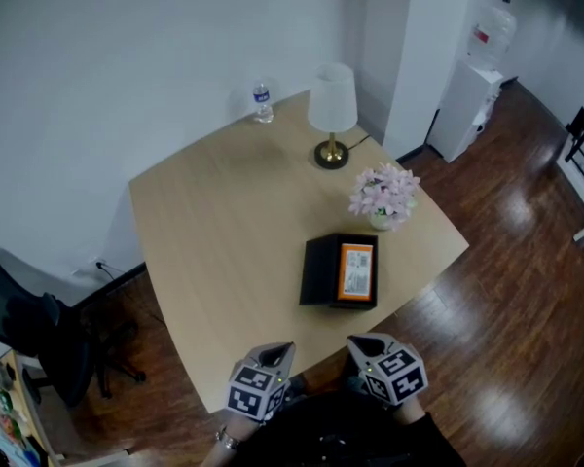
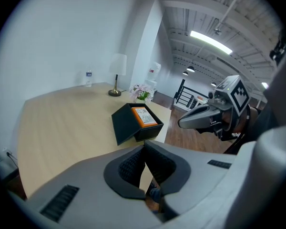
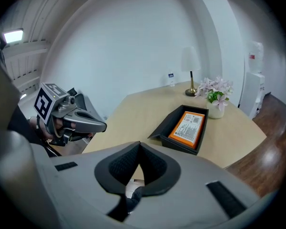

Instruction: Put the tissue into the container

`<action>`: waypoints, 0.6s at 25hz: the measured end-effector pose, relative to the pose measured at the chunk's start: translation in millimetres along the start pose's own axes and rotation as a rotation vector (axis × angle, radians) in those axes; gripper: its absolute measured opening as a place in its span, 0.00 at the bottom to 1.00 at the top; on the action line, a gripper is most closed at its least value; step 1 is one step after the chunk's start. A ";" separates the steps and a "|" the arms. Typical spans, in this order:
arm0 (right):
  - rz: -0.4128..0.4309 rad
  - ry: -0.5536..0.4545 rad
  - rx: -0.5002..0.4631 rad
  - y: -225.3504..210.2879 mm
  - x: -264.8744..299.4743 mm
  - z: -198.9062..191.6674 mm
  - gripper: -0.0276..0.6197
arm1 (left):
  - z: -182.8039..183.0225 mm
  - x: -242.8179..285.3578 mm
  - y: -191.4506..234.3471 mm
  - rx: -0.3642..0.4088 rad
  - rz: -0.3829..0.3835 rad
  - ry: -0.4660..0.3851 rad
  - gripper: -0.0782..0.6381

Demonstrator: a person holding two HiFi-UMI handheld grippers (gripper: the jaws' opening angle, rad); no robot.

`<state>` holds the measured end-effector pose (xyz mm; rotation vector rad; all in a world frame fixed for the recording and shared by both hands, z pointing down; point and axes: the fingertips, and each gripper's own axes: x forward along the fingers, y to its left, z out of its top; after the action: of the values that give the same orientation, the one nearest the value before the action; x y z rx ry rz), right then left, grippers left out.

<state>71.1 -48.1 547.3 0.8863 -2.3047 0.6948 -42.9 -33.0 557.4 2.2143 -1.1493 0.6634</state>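
A black container (image 1: 316,270) lies open on the wooden table (image 1: 224,222), near its front right edge. An orange tissue pack (image 1: 356,270) lies flat inside it. Both grippers hover side by side at the table's near edge, short of the container. My left gripper (image 1: 277,350) is shut with nothing between its pads. My right gripper (image 1: 362,343) is shut and empty too. In the left gripper view the container (image 2: 150,131) with the pack (image 2: 144,116) lies ahead of the closed jaws. The right gripper view shows the container (image 3: 181,147) and the pack (image 3: 189,126) ahead to the right.
A white lamp (image 1: 332,110) and a water bottle (image 1: 263,101) stand at the table's far edge. A pot of pink flowers (image 1: 383,195) stands just behind the container. A dark office chair (image 1: 39,343) is left of the table, and a water dispenser (image 1: 472,95) stands at the far right.
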 end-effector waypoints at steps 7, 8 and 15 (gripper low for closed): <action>-0.005 0.003 -0.012 4.3 8.4 7.9 0.05 | -2.8 -8.2 10.7 -0.006 0.026 0.003 0.11; -0.008 0.002 -0.012 3.7 10.0 9.4 0.05 | -2.8 -8.1 12.8 -0.011 0.034 -0.001 0.11; -0.027 -0.007 -0.017 -6.1 16.5 21.0 0.05 | 3.1 -7.2 25.2 -0.032 0.071 -0.003 0.11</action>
<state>58.6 -72.4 545.1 0.9116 -2.2975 0.6605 -67.2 -43.1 556.7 2.1573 -1.2362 0.6656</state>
